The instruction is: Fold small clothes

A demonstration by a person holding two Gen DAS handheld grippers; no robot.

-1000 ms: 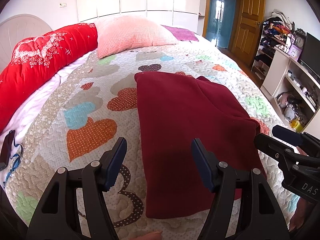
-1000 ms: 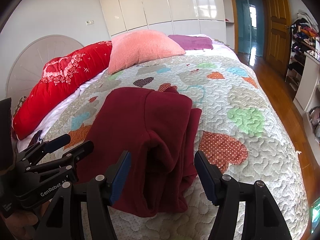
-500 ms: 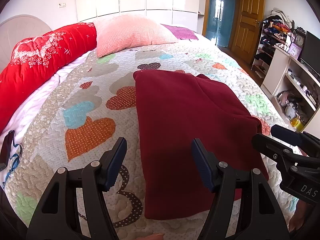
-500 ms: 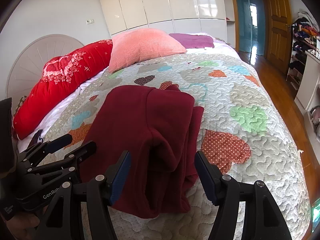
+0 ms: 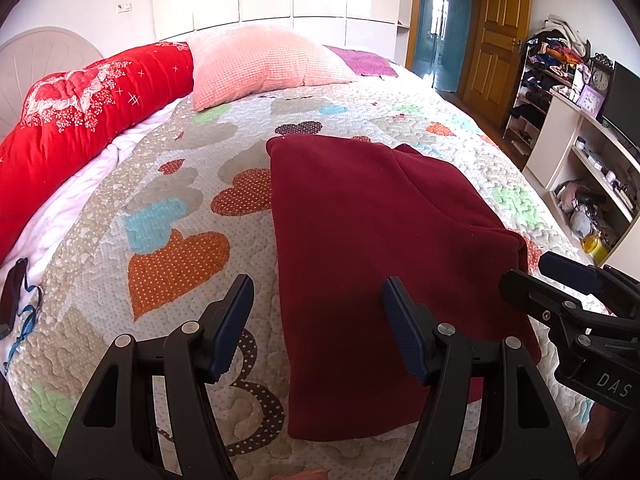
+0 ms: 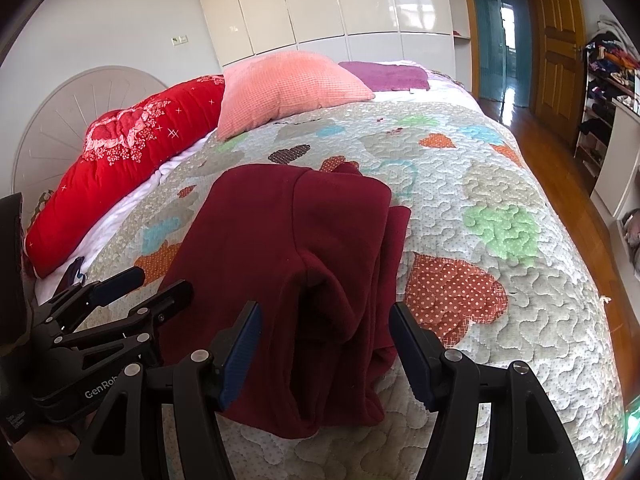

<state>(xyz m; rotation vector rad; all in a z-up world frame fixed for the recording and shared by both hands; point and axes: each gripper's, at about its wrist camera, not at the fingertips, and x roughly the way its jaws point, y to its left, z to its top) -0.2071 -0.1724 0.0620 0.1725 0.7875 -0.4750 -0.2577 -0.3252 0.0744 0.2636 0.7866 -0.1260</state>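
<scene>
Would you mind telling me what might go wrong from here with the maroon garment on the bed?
1. The maroon garment shows loose, bulging layers along its right edge; a pinch by the open right tool may catch only the top layer and pull the fold apart.
2. The left tool straddles the garment's left edge, so it may grab the heart-patterned quilt too.
3. The tools sit close together and could collide.

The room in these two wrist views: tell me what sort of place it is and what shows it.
A home bedroom, almost certainly. A bed under a quilted heart-patterned bedspread fills both views, with a pink textured pillow and a long red embroidered bolster at its head, and glossy white wardrobe doors behind.
</scene>
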